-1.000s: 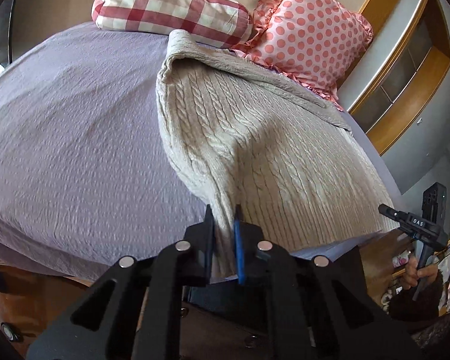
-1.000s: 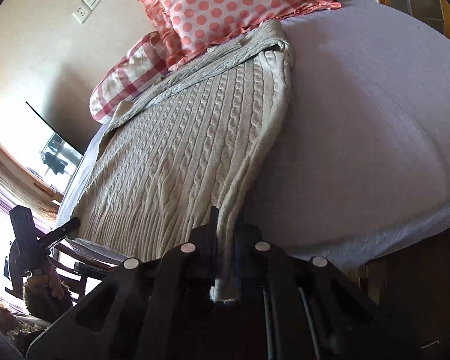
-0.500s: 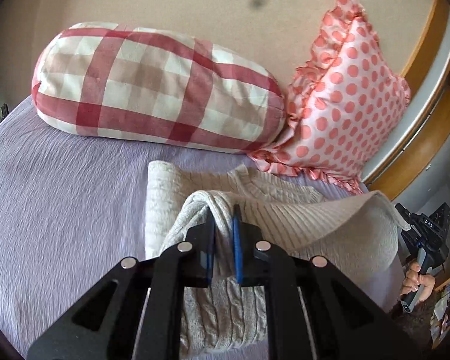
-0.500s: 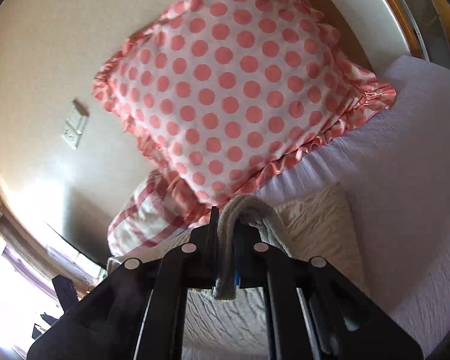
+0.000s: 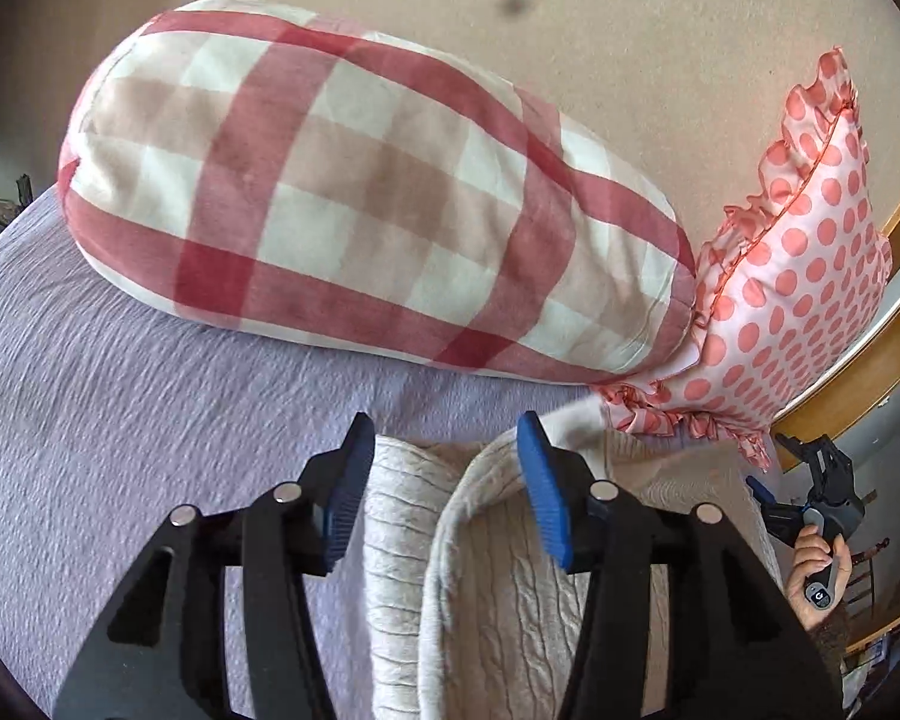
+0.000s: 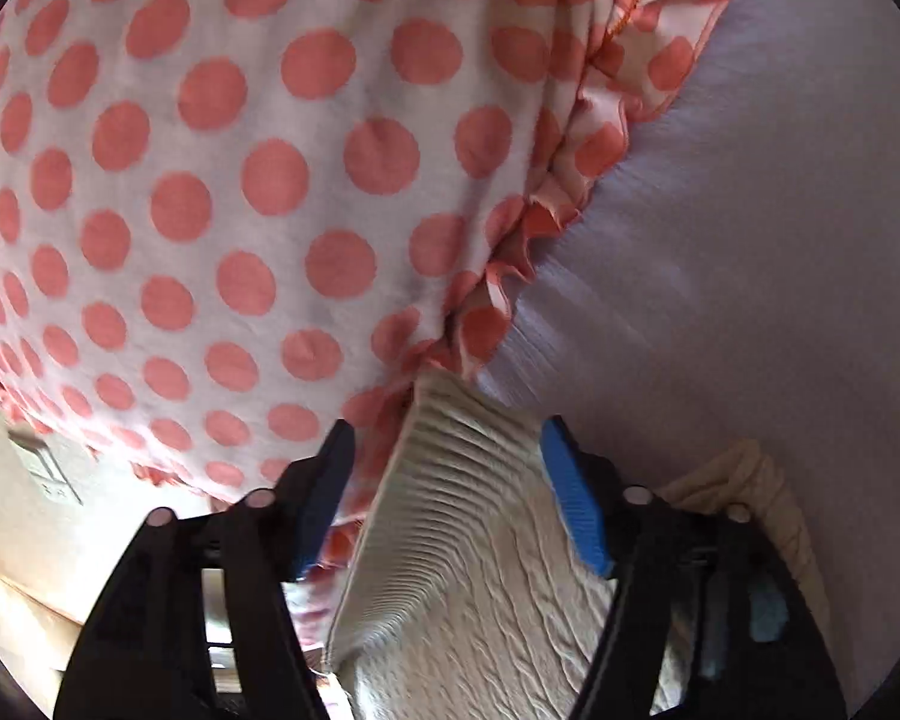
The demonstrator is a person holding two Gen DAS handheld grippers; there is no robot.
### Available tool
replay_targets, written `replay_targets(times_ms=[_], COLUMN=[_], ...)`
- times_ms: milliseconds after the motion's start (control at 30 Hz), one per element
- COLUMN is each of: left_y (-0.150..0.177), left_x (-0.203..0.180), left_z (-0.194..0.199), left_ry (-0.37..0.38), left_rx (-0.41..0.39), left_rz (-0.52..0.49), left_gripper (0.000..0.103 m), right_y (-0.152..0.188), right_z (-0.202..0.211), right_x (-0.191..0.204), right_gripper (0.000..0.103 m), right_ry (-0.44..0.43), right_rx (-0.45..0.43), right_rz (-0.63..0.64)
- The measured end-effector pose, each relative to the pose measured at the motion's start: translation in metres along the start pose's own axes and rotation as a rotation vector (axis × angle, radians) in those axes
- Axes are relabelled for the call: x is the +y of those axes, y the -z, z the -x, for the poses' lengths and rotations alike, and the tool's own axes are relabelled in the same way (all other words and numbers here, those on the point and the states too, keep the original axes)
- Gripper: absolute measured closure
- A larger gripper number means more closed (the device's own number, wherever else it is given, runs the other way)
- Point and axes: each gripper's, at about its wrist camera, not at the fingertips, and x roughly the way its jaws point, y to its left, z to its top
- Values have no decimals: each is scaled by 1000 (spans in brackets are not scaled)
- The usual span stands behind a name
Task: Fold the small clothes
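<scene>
A cream cable-knit sweater point(image 5: 498, 588) lies folded over on the lilac bed sheet point(image 5: 120, 420), its hem brought up near the pillows. My left gripper point(image 5: 444, 486) is open, its blue pads point(image 5: 543, 504) spread either side of the folded edge, which rests loose against the right pad. My right gripper point(image 6: 450, 492) is also open. The sweater's ribbed hem point(image 6: 456, 480) lies loose between its pads, close under the polka-dot pillow point(image 6: 240, 180).
A red-and-white checked pillow point(image 5: 360, 192) and the pink polka-dot pillow point(image 5: 810, 300) lie at the head of the bed against a beige wall. The other hand-held gripper point(image 5: 822, 498) shows at the right edge. Lilac sheet point(image 6: 750, 240) stretches to the right.
Both grippers carried the sweater's hem from the foot of the bed up toward the pillows, then opened and let go of it.
</scene>
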Motion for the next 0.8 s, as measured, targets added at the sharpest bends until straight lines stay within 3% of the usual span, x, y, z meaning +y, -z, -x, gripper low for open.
replay_targets(times_ms=[33, 100, 267, 433, 467, 500, 533, 600, 667, 800], left_y=[4, 16, 51, 63, 63, 62, 63, 61, 54, 32], left_x=[7, 17, 19, 14, 14, 15, 19, 21, 6, -78], left_z=[4, 7, -3, -14, -17, -21, -28, -31, -20, 8], left_ry=[19, 62, 163, 174, 177, 180, 184, 204, 199, 270], left_rx=[18, 73, 174, 184, 185, 194, 217, 225, 203, 150], left_rz=[17, 39, 60, 84, 101, 125, 155, 207, 188, 76], left_gripper=[51, 45, 42, 42, 48, 69, 82, 88, 89, 90], right_y=[0, 7, 51, 88, 94, 98, 101, 102, 96, 78], right_z=[12, 31, 52, 67, 71, 73, 77, 85, 94, 121], right_x=[4, 15, 38, 44, 46, 47, 47, 45, 45, 41], right_gripper=[14, 14, 12, 12, 11, 11, 11, 11, 11, 11], right_ry=[-41, -82, -73, -68, -68, -76, -87, -101, -119, -147], right_rx=[-48, -82, -7, 20, 16, 7, -2, -25, -67, -171], right_rz=[29, 108, 337, 471, 497, 515, 525, 532, 525, 490])
